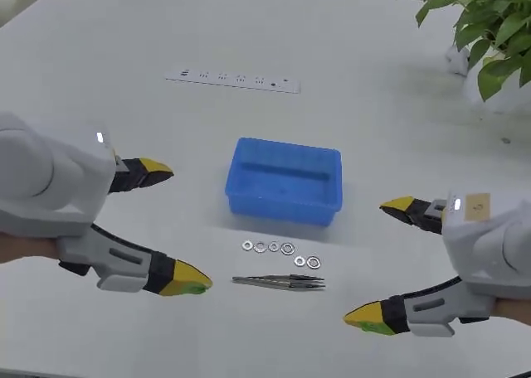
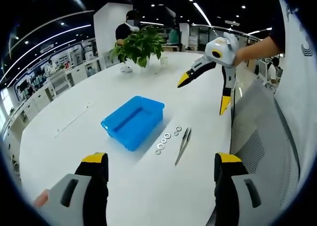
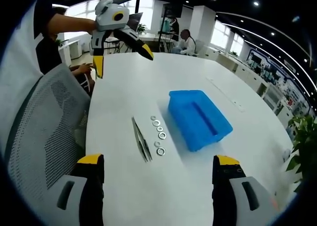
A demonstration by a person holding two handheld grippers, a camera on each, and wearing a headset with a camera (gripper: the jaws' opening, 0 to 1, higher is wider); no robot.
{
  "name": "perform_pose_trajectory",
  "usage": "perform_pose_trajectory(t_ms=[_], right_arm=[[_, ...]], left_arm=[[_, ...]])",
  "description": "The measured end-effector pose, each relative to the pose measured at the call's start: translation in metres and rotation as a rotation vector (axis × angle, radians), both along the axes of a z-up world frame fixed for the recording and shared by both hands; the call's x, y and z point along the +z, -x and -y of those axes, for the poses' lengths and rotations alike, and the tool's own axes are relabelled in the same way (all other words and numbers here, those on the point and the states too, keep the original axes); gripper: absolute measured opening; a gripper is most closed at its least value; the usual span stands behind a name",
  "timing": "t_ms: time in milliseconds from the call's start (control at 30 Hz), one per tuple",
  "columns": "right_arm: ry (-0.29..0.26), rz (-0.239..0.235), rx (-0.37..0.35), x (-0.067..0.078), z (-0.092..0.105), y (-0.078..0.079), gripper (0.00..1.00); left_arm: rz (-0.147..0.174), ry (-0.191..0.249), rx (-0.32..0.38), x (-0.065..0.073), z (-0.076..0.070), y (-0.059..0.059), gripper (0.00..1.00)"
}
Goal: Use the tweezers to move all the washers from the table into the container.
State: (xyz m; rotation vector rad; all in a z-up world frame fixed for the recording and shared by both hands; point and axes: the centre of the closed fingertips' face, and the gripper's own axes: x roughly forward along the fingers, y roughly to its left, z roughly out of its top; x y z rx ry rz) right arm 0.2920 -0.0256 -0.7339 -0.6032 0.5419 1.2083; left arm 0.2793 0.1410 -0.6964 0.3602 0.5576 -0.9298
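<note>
Several small metal washers (image 1: 280, 251) lie in a loose row on the white table, just in front of a blue rectangular container (image 1: 284, 181). Metal tweezers (image 1: 280, 283) lie flat just nearer me than the washers. The same washers (image 2: 167, 139), tweezers (image 2: 183, 145) and container (image 2: 132, 121) appear in the left gripper view, and the washers (image 3: 159, 134), tweezers (image 3: 141, 139) and container (image 3: 199, 118) in the right gripper view. My left gripper (image 1: 178, 226) hovers open left of them, holding nothing. My right gripper (image 1: 382, 262) is open on the right, also holding nothing.
A white power strip (image 1: 232, 80) lies beyond the container. A potted green plant (image 1: 489, 30) stands at the far right corner. A mesh office chair (image 3: 47, 137) sits at the table's near edge. People sit at desks in the background.
</note>
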Motion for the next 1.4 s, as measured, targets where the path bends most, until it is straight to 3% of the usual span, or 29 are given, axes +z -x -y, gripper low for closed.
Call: perform_pose_trajectory(t_ms=[167,567,667,800,1133,1233,1300,1400], right_arm=[[-0.004,0.007,-0.009,0.002,0.000,-0.002,0.91],[0.002,0.017,-0.014,0.005,-0.001,0.002,0.90],[0.010,0.018,-0.006,0.005,-0.003,0.002,0.90],[0.017,0.006,0.005,0.004,-0.004,0.004,0.89],[0.006,0.018,0.001,0.006,-0.004,0.001,0.87],[0.007,0.025,-0.009,0.007,-0.003,-0.002,0.85],[0.009,0.035,-0.023,0.007,-0.001,-0.005,0.84],[0.010,0.035,-0.025,0.007,0.000,-0.006,0.80]], left_arm=[[-0.011,-0.011,-0.005,-0.003,0.001,0.001,0.93],[0.003,-0.002,-0.010,0.003,0.005,0.005,0.94],[0.018,-0.054,-0.029,0.001,0.002,0.007,0.94],[0.008,-0.039,-0.025,0.001,0.003,0.008,0.94],[-0.001,-0.050,-0.023,-0.005,0.001,0.005,0.94],[0.012,-0.088,-0.023,-0.014,-0.003,0.002,0.93],[0.010,-0.096,-0.020,-0.018,-0.004,0.001,0.91],[-0.030,-0.062,0.013,-0.023,-0.006,0.001,0.91]])
